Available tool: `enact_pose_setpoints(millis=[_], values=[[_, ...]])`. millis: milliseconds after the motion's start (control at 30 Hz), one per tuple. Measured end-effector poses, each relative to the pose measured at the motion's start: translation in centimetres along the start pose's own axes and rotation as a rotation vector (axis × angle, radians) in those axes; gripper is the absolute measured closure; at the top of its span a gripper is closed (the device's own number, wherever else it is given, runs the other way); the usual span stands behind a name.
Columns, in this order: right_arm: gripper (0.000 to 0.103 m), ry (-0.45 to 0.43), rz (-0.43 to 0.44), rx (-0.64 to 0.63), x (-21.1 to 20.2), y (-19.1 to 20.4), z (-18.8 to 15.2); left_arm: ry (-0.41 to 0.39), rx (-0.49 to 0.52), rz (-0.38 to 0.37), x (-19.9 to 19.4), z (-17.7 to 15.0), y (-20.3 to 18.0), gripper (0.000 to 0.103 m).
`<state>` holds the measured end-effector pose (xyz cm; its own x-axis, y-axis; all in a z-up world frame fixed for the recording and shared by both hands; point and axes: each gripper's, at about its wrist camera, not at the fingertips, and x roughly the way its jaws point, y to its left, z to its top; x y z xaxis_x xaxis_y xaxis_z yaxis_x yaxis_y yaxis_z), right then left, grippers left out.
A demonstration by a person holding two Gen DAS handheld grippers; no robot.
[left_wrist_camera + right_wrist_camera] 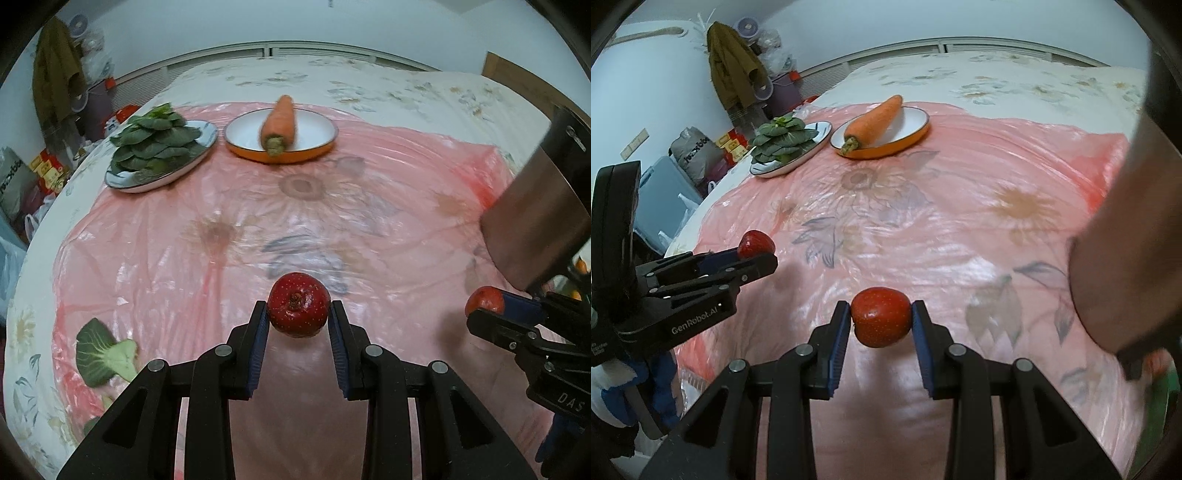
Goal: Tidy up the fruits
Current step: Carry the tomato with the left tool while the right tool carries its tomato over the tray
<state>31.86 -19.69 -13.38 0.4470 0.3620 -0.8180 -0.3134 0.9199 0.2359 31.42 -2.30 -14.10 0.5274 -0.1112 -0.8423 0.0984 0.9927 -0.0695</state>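
My left gripper (298, 314) is shut on a small red speckled fruit (298, 304), held above the pink plastic sheet (258, 221). My right gripper (881, 315) is shut on a second red fruit (881, 316), also held off the sheet. Each gripper shows in the other's view: the right one with its fruit (484, 301) at the right edge, the left one with its fruit (756, 244) at the left. A carrot (279, 123) lies on an orange-rimmed white plate (321, 127) at the far side.
A silver-rimmed plate (208, 136) piled with green leaves (155, 140) stands left of the carrot plate. A loose green leaf (105, 352) lies at the near left on the flowered bedspread (406, 88). Room clutter stands beyond the left edge.
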Motion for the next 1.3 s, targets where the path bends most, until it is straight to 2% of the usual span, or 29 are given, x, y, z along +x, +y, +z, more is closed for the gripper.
enact_pose_setpoints(millis=[433,767,1033,1300], values=[[0.071,-0.021,-0.036,0.032,-3.2,-1.7,-3.0,-0.016,0.036,-0.036,-2.0,-1.0,-5.0,0.075],[0.071,-0.077,-0.071,0.003,-7.2,-2.6,-4.7,-0.092,0.066,-0.062,-5.6,-1.9,-8.2,0.075],[0.071,-0.122,-0.09,-0.01,-9.6,-2.9,-6.4,-0.119,0.085,-0.071,-7.0,-3.9,-9.7,0.075],[0.071,-0.193,-0.118,-0.017,-12.3,-3.0,-8.7,-0.178,0.109,-0.086,-9.0,-6.1,-11.4,0.075]])
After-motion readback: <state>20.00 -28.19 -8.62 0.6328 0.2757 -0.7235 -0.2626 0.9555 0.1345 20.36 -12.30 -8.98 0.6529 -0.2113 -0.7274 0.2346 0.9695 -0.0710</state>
